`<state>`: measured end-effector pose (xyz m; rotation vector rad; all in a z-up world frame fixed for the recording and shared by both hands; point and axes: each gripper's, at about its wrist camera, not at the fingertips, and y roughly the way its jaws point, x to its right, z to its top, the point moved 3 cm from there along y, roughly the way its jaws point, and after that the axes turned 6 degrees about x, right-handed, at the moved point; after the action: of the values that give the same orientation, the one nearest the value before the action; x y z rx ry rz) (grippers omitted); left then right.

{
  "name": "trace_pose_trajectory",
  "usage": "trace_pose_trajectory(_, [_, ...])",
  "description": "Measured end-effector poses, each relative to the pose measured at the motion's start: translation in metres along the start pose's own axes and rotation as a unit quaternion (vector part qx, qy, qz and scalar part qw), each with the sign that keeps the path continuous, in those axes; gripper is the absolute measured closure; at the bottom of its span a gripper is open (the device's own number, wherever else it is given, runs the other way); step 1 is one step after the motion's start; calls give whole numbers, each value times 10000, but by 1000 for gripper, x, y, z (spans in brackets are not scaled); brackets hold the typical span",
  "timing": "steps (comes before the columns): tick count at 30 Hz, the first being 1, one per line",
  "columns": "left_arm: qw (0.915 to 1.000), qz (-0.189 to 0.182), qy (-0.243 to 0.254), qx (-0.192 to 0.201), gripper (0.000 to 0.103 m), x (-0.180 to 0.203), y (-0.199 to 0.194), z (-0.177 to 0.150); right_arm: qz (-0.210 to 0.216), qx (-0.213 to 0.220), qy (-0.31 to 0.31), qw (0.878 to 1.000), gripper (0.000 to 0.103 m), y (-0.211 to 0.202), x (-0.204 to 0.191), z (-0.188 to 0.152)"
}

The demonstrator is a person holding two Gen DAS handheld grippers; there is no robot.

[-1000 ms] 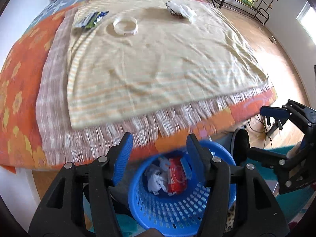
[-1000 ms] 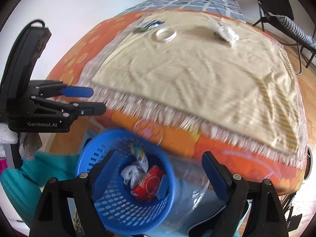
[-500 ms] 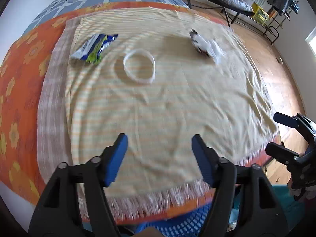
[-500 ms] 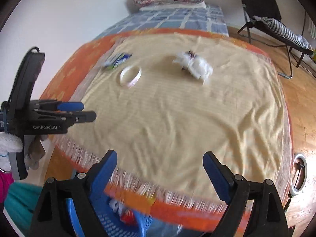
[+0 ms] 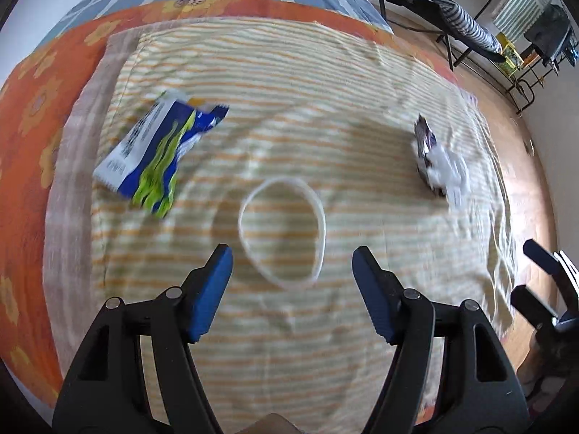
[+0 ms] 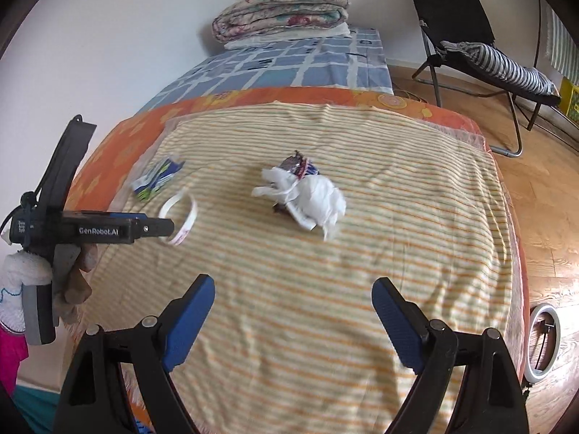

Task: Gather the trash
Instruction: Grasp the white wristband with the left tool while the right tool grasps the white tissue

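Note:
On the striped yellow cloth (image 5: 325, 343) (image 6: 362, 253) that covers the bed lie three bits of trash. A white ring of tape (image 5: 282, 231) (image 6: 181, 220) lies just ahead of my left gripper (image 5: 291, 258), whose jaws stand open and empty. Up and to the left lies a blue, white and green wrapper (image 5: 155, 155) (image 6: 155, 177). A crumpled white bag with a dark wrapper (image 5: 439, 161) (image 6: 307, 195) rests well ahead of my right gripper (image 6: 293, 291), which is open with nothing in it. The left gripper shows from the side in the right wrist view, at the left.
The bed carries an orange flowered sheet (image 6: 119, 155) and a blue checked one (image 6: 289, 61), with folded blankets (image 6: 282, 11) at its head. A black folding chair (image 6: 470, 36) stands on the wood floor at the right. A white ring light (image 6: 542, 343) lies by the bed's right edge.
Both grippers have left the blue basket below the bed edge and moved forward over the cloth. The basket is out of view. The left jaws stand a little wider.

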<state>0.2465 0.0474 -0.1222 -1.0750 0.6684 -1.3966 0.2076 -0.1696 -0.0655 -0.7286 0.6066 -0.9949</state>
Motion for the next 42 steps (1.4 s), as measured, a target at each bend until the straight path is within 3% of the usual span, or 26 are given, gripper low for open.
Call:
trace_pose_trajectory(7, [9995,281,132,-89,32,3,28,13,-127,140,-57,9998,13,18,12,13])
trace_pose_trajectory(10, [9998,193,-7,-57,31,-2,31,13,-154,158,-85,9997,13,23,15,17])
trace_pose_trajectory(15, [9997,-75,197,-157,16,0,33,12,-221,116,-94,9996,13,29,17,22])
trace_pose_trajectory(19, [9961,316,822,-102,14,15,37,3,-195,24,0,9998,13,36,22,26])
trace_pose_trajectory(25, [9959,426,796,96,15,19,36,0,-73,-36,312,9995,14,47,30,38])
trace_pose_trajectory(27, [9966,369,724,121,20,18,34,2,26,-85,484,9988,14,53,33,42])
trace_pose_trajectory(32, [9984,287,454,170,48,3,28,11,192,-226,966,9949,17,72,42,50])
trace_pose_trajectory(39, [9994,142,256,210,66,-7,27,19,274,-390,1430,9886,28,96,47,54])
trace_pose_trajectory(42, [9994,100,253,217,68,-8,26,20,273,-453,1421,9884,37,103,44,53])
